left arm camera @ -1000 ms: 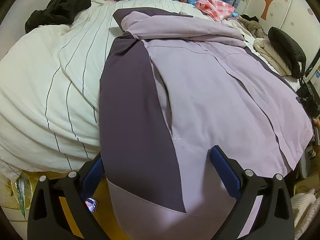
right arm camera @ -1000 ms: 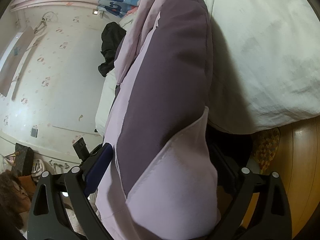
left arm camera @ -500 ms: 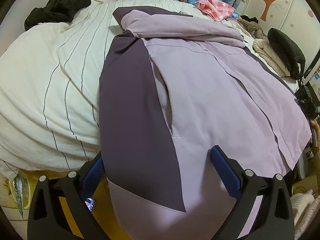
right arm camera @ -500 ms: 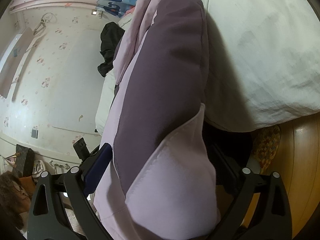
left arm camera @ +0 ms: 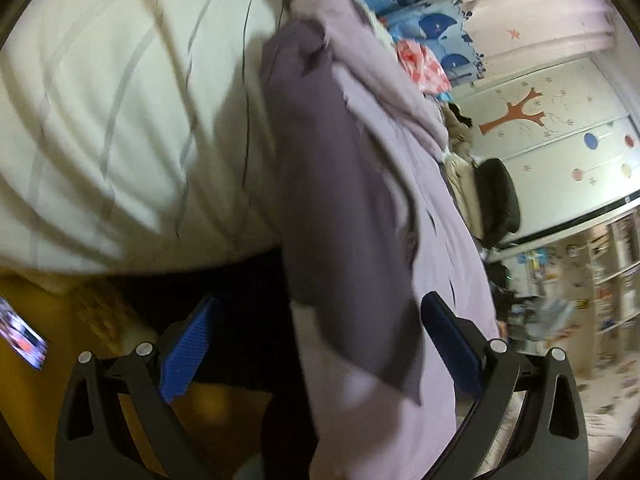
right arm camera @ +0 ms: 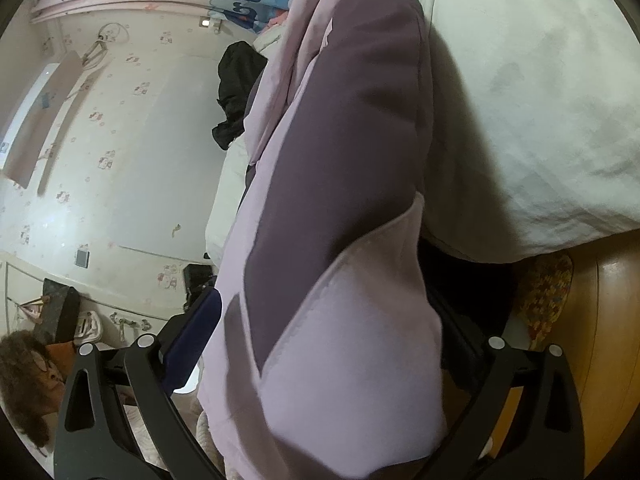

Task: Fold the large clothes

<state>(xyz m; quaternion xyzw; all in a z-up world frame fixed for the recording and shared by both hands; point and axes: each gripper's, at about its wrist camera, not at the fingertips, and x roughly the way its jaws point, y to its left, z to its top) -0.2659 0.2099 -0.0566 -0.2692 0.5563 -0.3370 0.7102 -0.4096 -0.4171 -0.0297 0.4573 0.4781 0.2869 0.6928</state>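
Observation:
A lilac and dark purple jacket [left arm camera: 352,184] lies on a cream striped duvet [left arm camera: 120,120], and its hem hangs over the bed's edge. My left gripper [left arm camera: 320,340] is open and tilted at that edge. The hem hangs between its blue pads [left arm camera: 188,348], closer to the right-hand one, and the view is blurred. My right gripper [right arm camera: 328,328] is also open at the jacket's other lower corner, where the bulky jacket [right arm camera: 340,200] fills the gap between its fingers. Fabric mostly hides the right finger.
A black garment [right arm camera: 236,88] and a pink checked cloth [left arm camera: 420,64] lie farther up the bed. A black cushion [left arm camera: 500,200] sits beyond the jacket. Under the bed's edge are wooden floor [right arm camera: 592,320] and a patterned mat [right arm camera: 544,300]. A person's head [right arm camera: 28,380] shows low left.
My left gripper has dropped and rolled sharply at the bed's edge, so its view now shows the jacket from the side, blurred. My right gripper has barely moved.

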